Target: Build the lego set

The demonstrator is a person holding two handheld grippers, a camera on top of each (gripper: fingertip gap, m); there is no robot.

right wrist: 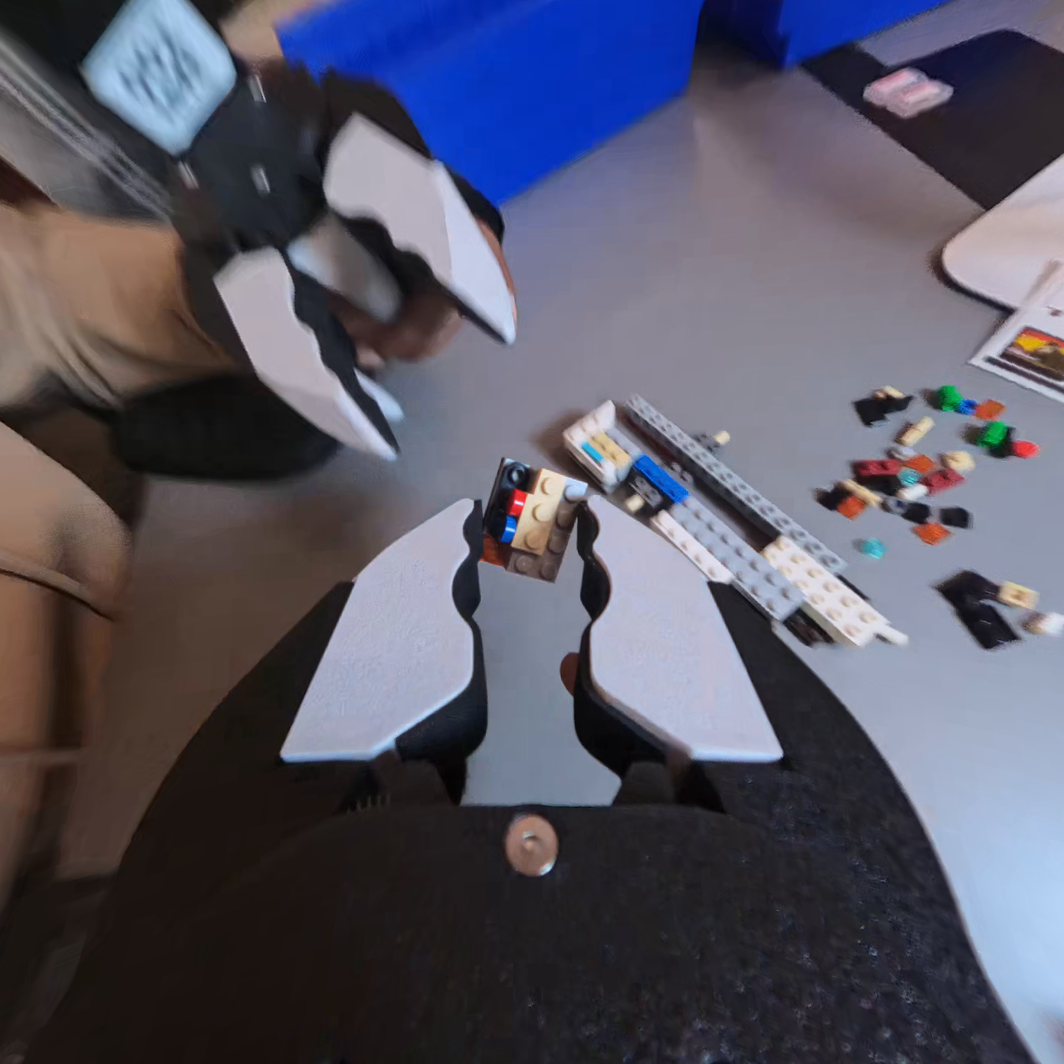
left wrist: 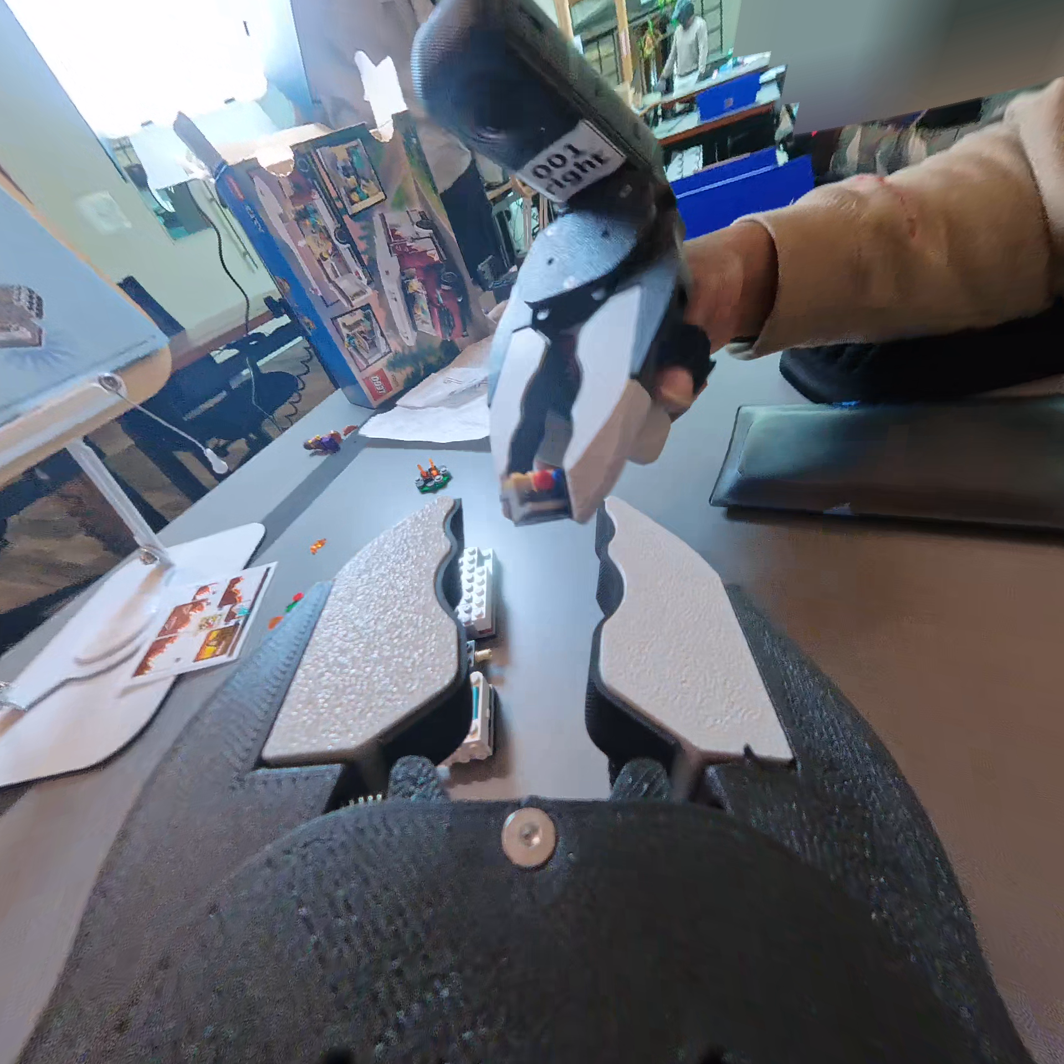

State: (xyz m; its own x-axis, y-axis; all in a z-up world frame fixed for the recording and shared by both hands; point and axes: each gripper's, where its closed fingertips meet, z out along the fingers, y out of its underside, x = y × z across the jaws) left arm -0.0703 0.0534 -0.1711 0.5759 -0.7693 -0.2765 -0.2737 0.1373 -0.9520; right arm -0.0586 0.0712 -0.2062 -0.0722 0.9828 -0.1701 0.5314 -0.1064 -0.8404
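Note:
My right gripper (right wrist: 529, 509) is shut on a small brick assembly (right wrist: 532, 529) of tan, grey, black, red and blue pieces, held at the fingertips above the grey table (right wrist: 719, 288). In the left wrist view the right gripper (left wrist: 544, 506) hangs tip-down with that assembly (left wrist: 532, 486) just past my left fingertips. My left gripper (left wrist: 532, 518) is open and holds nothing. A long white and grey brick assembly (left wrist: 475, 587) lies on the table between its fingers, close to the left finger. It also shows in the right wrist view (right wrist: 719, 529), right of the open left gripper (right wrist: 455, 391).
Several loose small pieces (right wrist: 921, 478) lie right of the long assembly. A set box (left wrist: 357, 259) stands at the back with paper sheets (left wrist: 437, 409) before it. A sticker sheet (left wrist: 201, 622) lies on a white stand base (left wrist: 86, 719). A black pad (left wrist: 892, 455) sits right. Some 4 cm of space lies between my two pairs of fingers. It is some 30 cm from my right tips to the white stand base (left wrist: 86, 719).

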